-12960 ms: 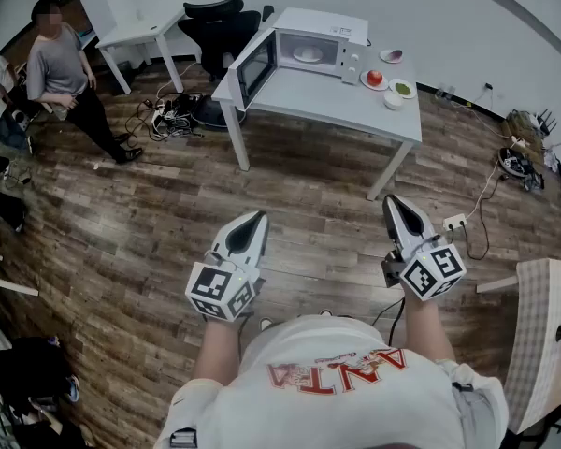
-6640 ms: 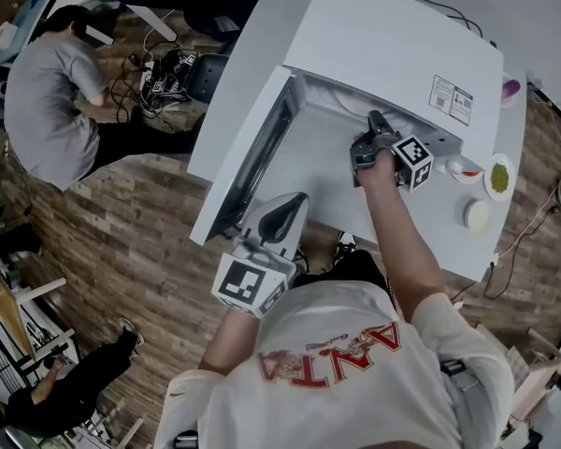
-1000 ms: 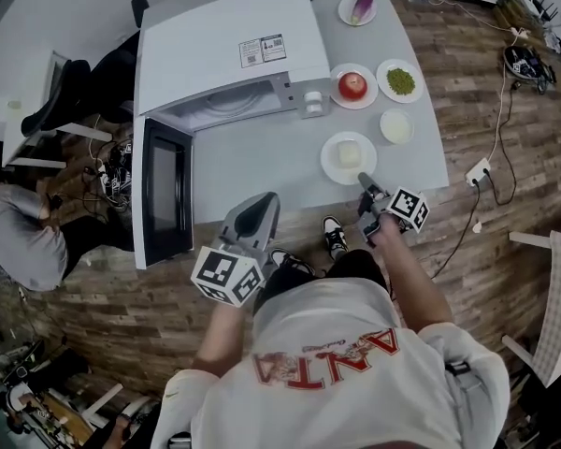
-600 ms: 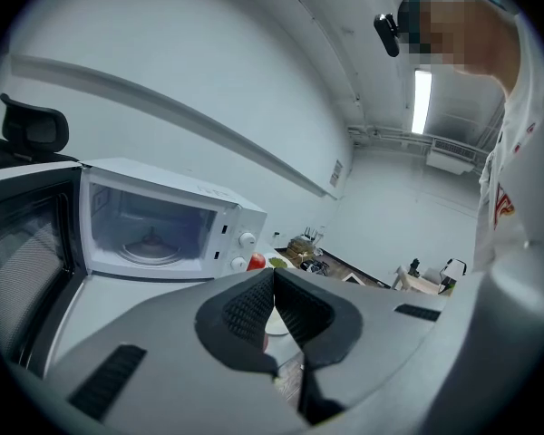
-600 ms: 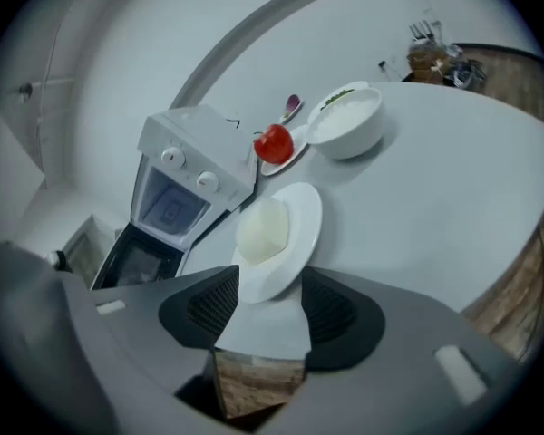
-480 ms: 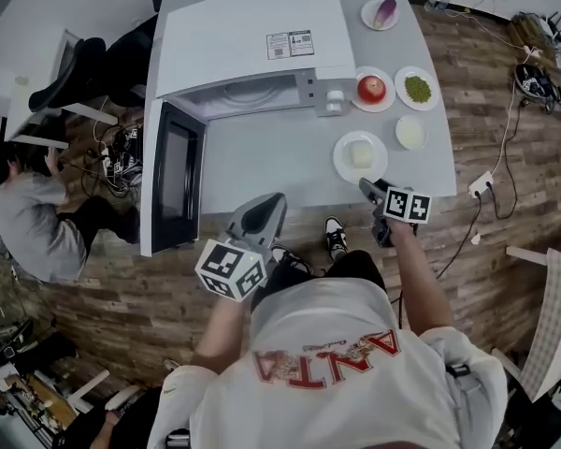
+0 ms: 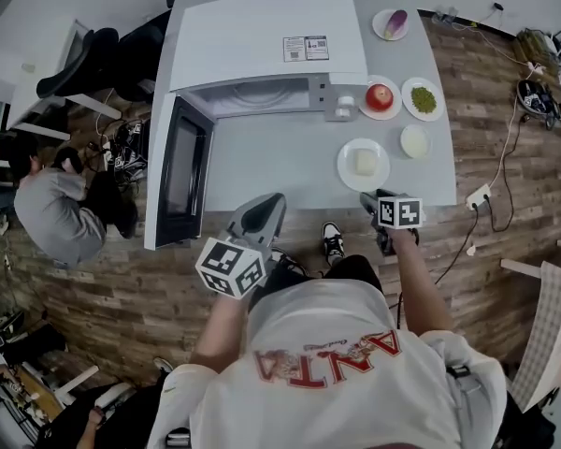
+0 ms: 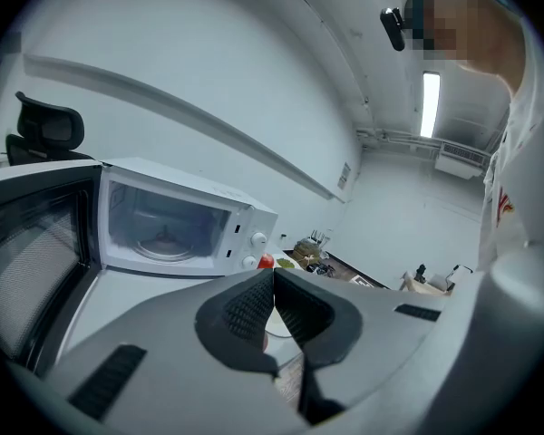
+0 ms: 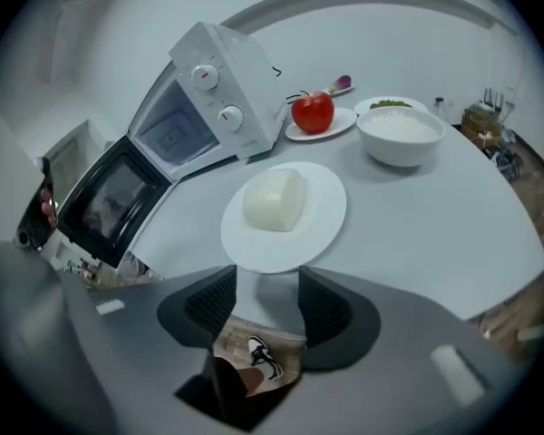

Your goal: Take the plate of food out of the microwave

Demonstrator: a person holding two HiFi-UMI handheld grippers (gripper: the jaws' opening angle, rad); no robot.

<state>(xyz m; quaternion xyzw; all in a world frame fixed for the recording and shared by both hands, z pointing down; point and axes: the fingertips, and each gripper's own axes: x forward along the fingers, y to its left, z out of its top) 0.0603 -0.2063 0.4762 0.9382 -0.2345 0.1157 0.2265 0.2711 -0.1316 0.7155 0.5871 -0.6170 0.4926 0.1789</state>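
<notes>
The plate of food (image 7: 363, 164), a white dish carrying a pale block, sits on the tabletop (image 7: 262, 157) near its front edge, right of the microwave (image 7: 262, 40). The microwave's door (image 7: 178, 171) hangs open and its cavity looks empty. Just short of the plate's rim, the right gripper (image 7: 366, 197) is opening its jaws wide, with nothing between the pads. The release suggests the plate's removal is essentially done. The left gripper (image 7: 271, 199) hovers off the front edge, jaws pressed together and empty. An apple (image 7: 380, 96), greens (image 7: 424, 99) and a bowl (image 7: 414, 141) stand toward the tabletop's right edge.
</notes>
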